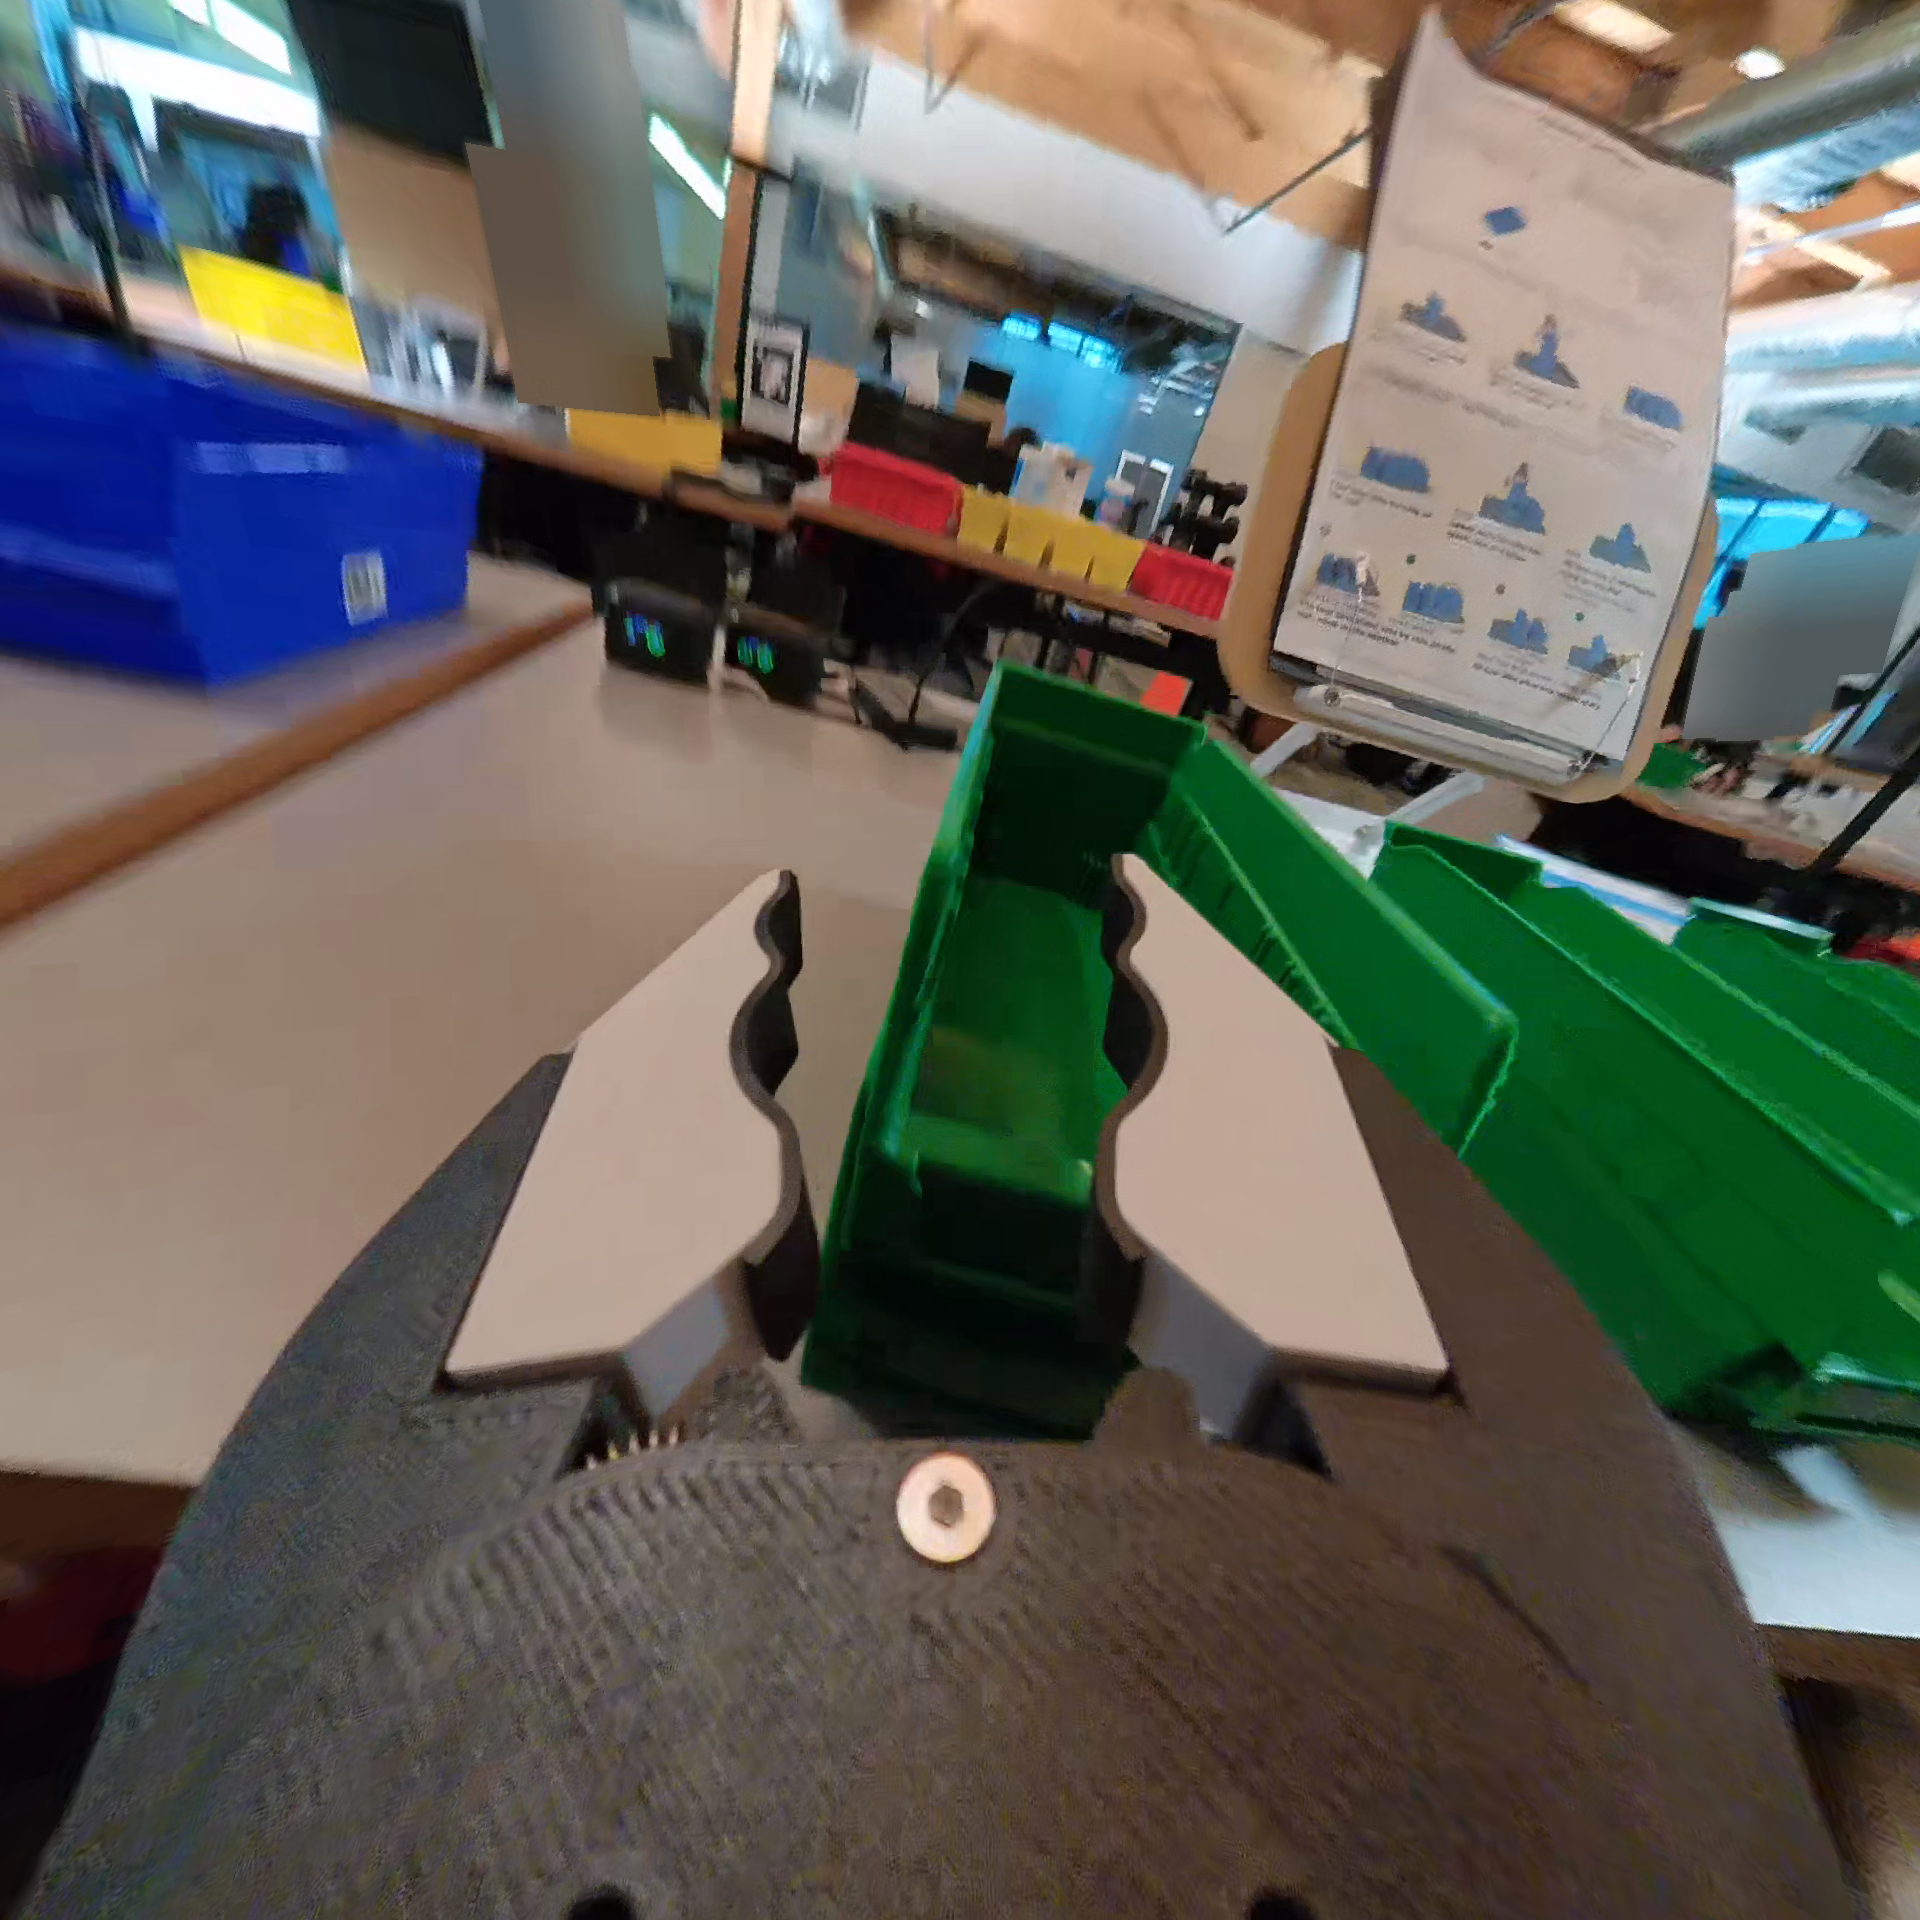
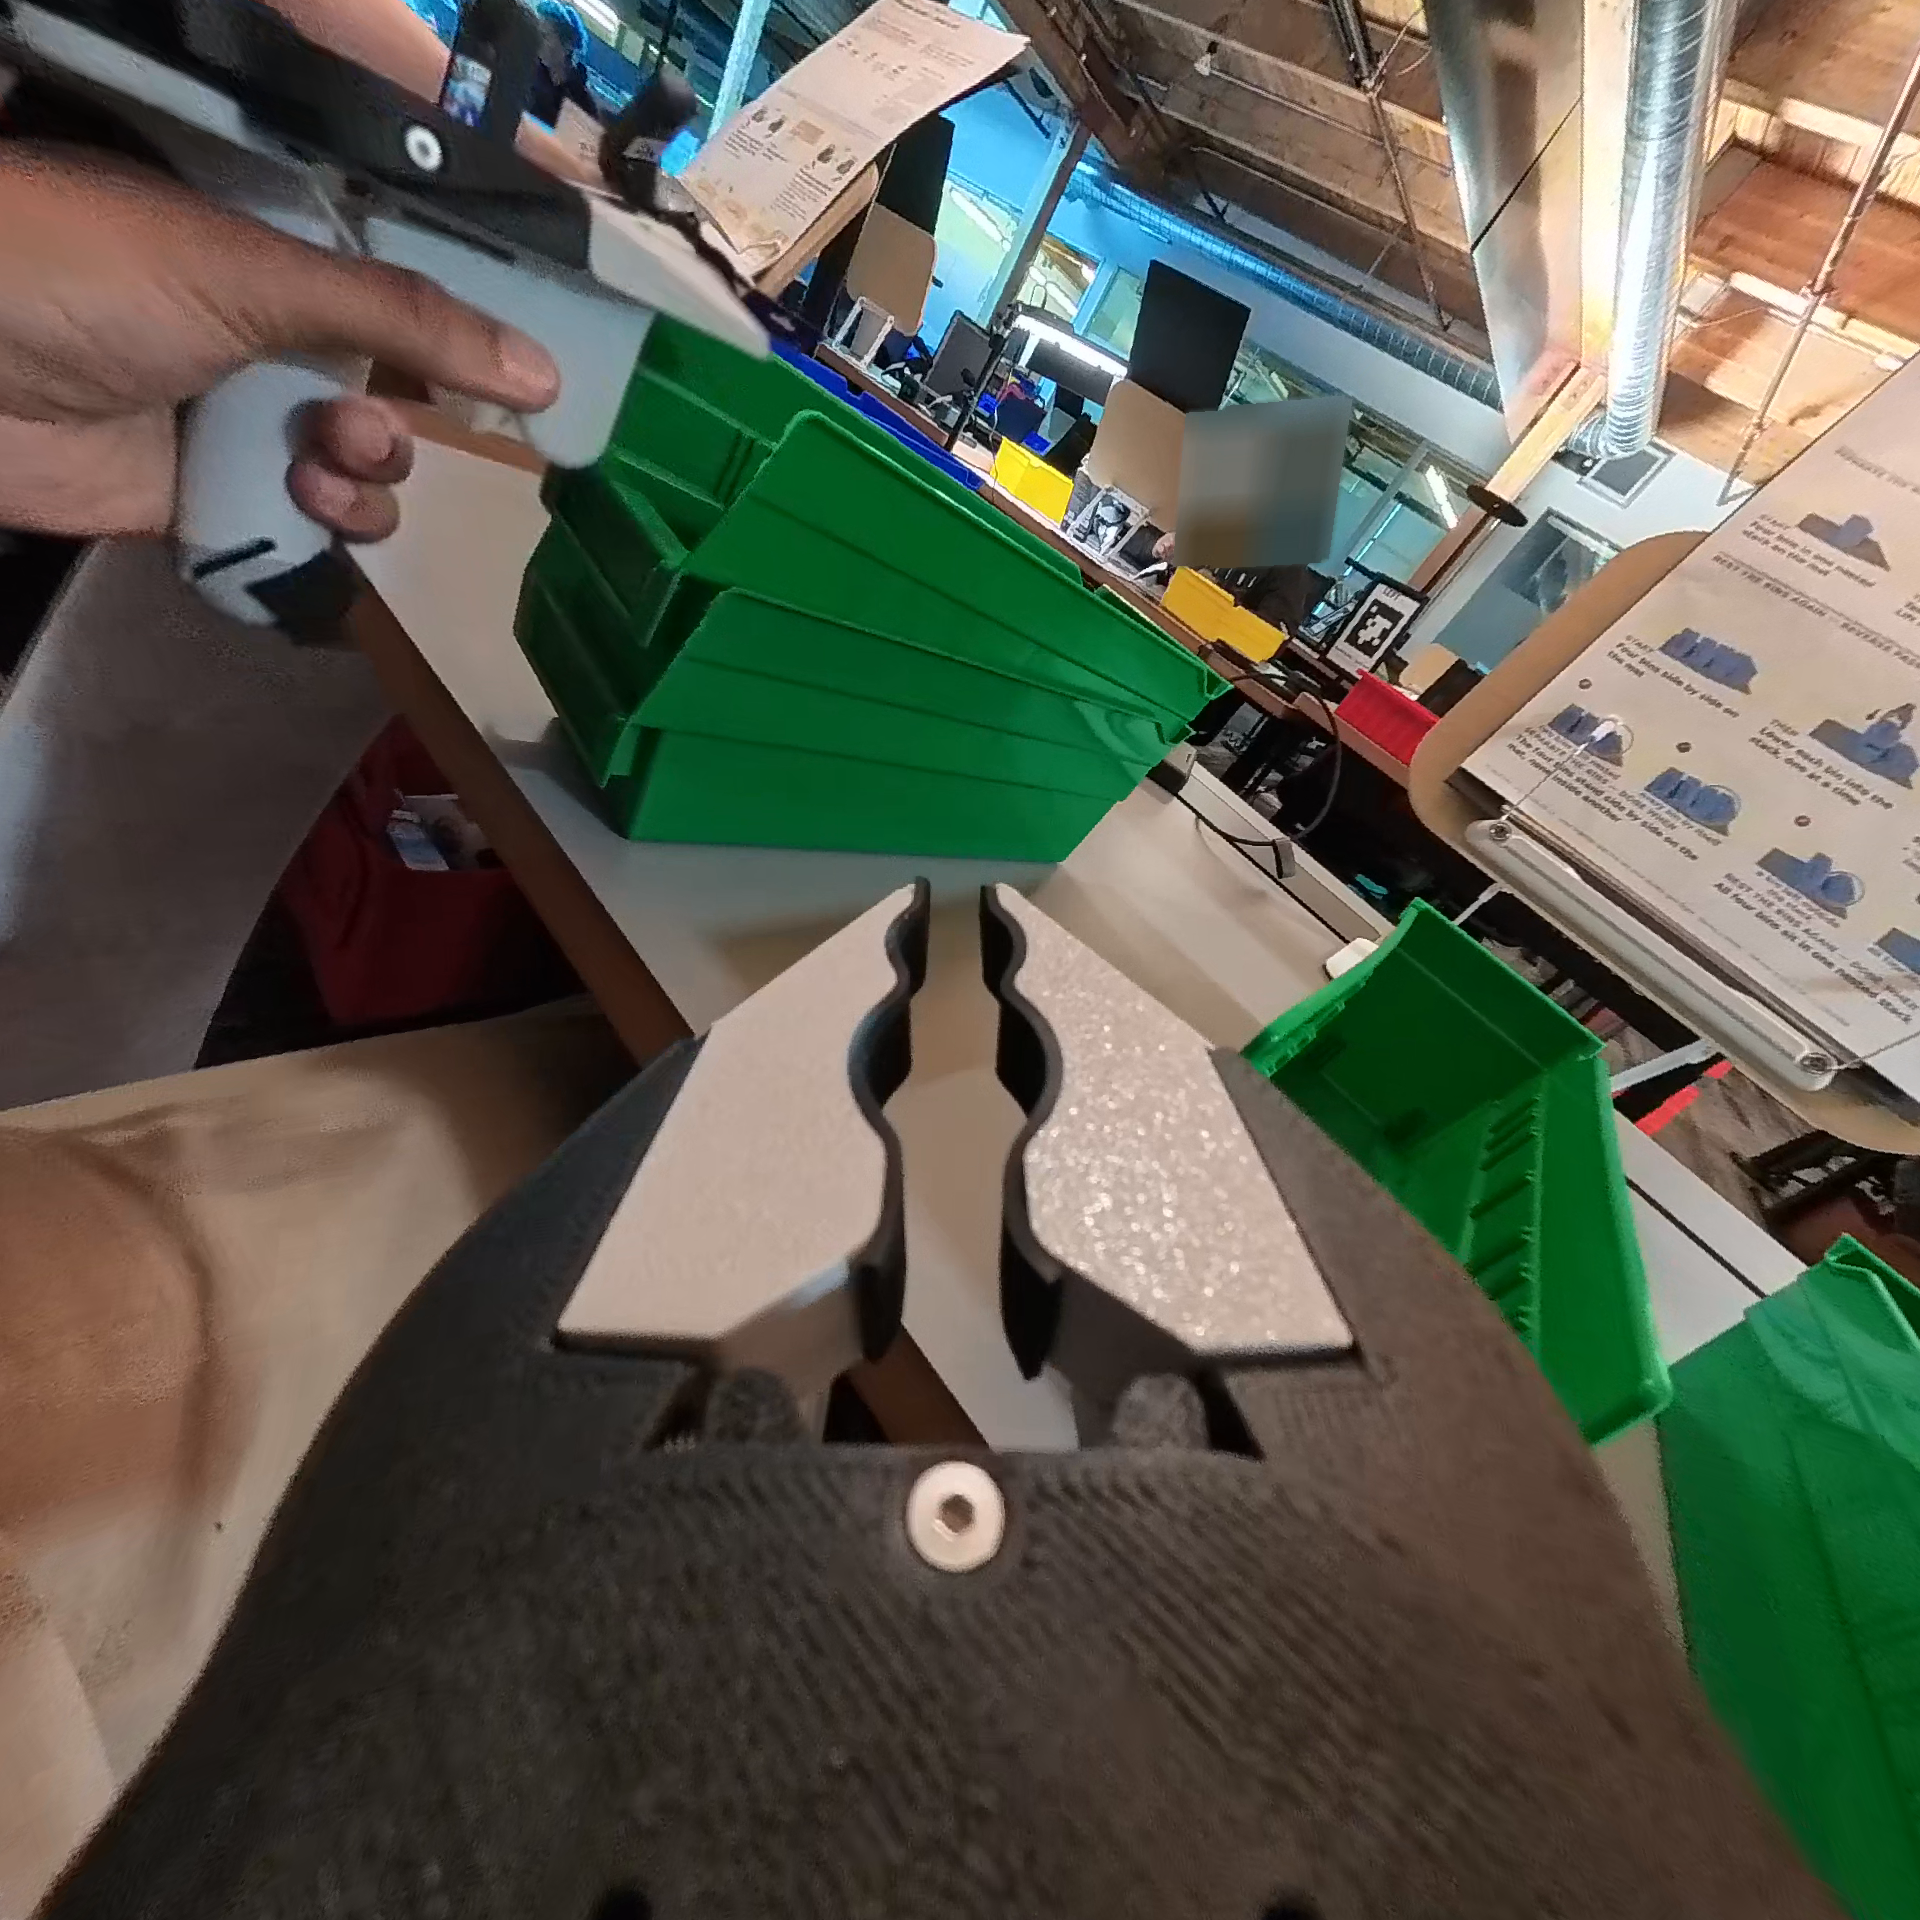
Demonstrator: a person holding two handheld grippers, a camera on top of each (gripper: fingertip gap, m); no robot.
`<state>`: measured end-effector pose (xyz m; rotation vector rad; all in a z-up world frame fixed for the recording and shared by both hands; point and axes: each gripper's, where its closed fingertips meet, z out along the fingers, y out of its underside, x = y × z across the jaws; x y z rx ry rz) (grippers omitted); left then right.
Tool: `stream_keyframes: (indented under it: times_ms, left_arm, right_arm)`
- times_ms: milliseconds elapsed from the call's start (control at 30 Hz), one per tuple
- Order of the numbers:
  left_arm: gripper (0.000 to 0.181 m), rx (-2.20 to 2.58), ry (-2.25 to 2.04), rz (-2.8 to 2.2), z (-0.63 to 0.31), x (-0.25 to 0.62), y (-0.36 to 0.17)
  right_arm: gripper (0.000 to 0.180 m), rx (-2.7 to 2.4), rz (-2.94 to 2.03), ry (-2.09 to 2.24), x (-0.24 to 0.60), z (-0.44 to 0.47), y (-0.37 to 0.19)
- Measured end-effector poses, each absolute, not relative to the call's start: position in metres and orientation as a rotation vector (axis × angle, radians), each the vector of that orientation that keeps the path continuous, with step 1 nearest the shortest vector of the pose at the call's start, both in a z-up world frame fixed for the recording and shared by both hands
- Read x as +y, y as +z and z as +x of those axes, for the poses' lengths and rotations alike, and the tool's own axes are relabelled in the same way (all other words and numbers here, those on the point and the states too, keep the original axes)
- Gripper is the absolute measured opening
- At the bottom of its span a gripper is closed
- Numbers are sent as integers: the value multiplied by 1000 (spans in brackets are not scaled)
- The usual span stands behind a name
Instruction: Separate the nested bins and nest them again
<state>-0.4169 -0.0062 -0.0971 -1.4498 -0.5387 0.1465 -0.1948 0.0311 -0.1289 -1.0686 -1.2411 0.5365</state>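
The left gripper is clamped on the end wall of the top green bin, tilted up out of the nested green stack near the table's left edge. The right gripper hangs empty, jaws slightly apart, 1 loose green bin beside it.

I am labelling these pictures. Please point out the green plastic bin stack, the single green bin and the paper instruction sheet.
green plastic bin stack (image 2: 883, 769): right wrist view, long side wall.
single green bin (image 2: 1507, 1174): right wrist view, inner wall.
paper instruction sheet (image 1: 1507, 416): left wrist view, middle of page.
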Motion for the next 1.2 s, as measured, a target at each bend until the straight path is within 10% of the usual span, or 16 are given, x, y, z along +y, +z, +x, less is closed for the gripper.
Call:
stream_keyframes:
  times_ms: [100, 300, 1200]
  left_arm:
    - [74, -355, 256, -1555, -409, 10, -88]
    - [7, -303, 433, -1684, -428, 14, -96]
    - [0, -469, 173, -1312, -459, 2, -66]
  right_arm:
    - [9, -1244, -1073, 538, 32, -195, -130]
    - [9, -1247, -1067, 532, 31, -195, -131]
    - [9, -1266, -1063, 535, 27, -198, -135]
